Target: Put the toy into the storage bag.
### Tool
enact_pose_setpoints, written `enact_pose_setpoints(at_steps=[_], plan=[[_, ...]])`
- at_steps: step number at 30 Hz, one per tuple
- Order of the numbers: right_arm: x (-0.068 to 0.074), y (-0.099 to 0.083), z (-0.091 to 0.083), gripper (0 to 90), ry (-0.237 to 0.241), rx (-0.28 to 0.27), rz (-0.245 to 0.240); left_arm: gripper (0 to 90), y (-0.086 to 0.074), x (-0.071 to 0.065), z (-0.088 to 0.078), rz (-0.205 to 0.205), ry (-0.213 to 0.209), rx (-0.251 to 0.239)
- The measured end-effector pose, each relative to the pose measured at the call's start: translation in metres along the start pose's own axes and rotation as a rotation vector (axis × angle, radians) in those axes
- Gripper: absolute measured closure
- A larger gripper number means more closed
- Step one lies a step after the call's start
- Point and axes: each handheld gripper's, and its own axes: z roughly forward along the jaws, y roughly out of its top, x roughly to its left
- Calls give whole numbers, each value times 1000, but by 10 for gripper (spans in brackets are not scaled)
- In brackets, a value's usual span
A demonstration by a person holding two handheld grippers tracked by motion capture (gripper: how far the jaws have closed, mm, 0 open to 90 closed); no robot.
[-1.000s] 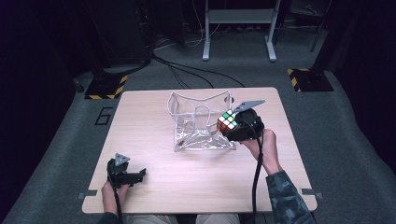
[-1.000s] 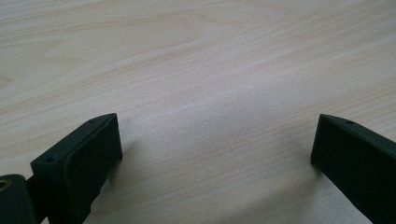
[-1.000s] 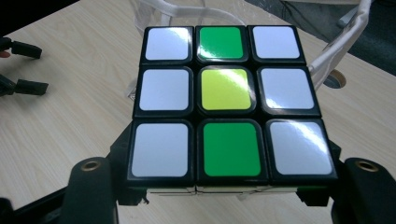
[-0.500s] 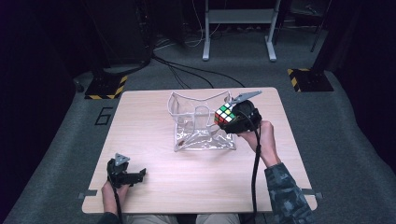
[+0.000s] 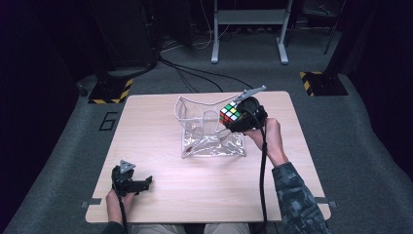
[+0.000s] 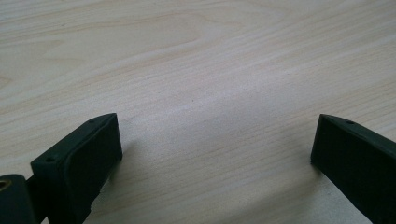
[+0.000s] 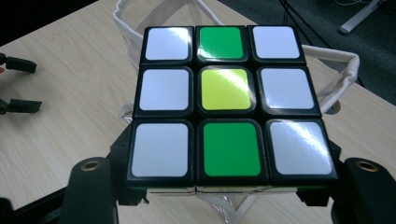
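Observation:
A puzzle cube [image 5: 231, 114] with mixed coloured stickers is held in the air by my right gripper [image 5: 239, 117], shut on it at the right edge of a clear plastic pouch [image 5: 207, 127]. From the right gripper view the cube [image 7: 224, 100] shows a face of white, green and yellow squares, clamped between the two jaws, with the white-trimmed pouch rim [image 7: 343, 70] behind it. My left gripper [image 5: 139, 184] rests near the table's front left corner, open with nothing in it. Its fingers [image 6: 88, 154] stand wide apart over bare wood.
The light wooden table [image 5: 146, 131] stands on grey carpet. Behind it are a metal stand [image 5: 248, 29], floor cables and two yellow-black striped bases [image 5: 319, 83]. The left gripper [image 7: 18, 86] appears far off in the right gripper view.
My right gripper has carried the cube a little up and toward the pouch's open top. The left gripper has stayed put.

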Motion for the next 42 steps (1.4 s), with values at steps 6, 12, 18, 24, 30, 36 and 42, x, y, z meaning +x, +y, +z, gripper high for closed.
enact_pose_setpoints(at_steps=[6,12,18,24,30,36,42], plan=[[-2,6,6,332,2,-1,-12,18,0,0,0,0,1,-1],[-4,12,11,332,5,8,-15,18,0,0,0,0,0,-1],[-5,19,16,332,7,8,-22,18,0,0,0,0,0,0],[-5,26,21,332,3,21,-21,18,0,0,0,-1,0,0],[-4,30,27,332,-3,31,-26,19,0,0,0,1,0,1],[-7,37,33,332,-1,35,-26,18,0,0,0,-2,2,-1],[-9,43,40,332,-7,39,-20,18,0,0,0,-2,1,1]])
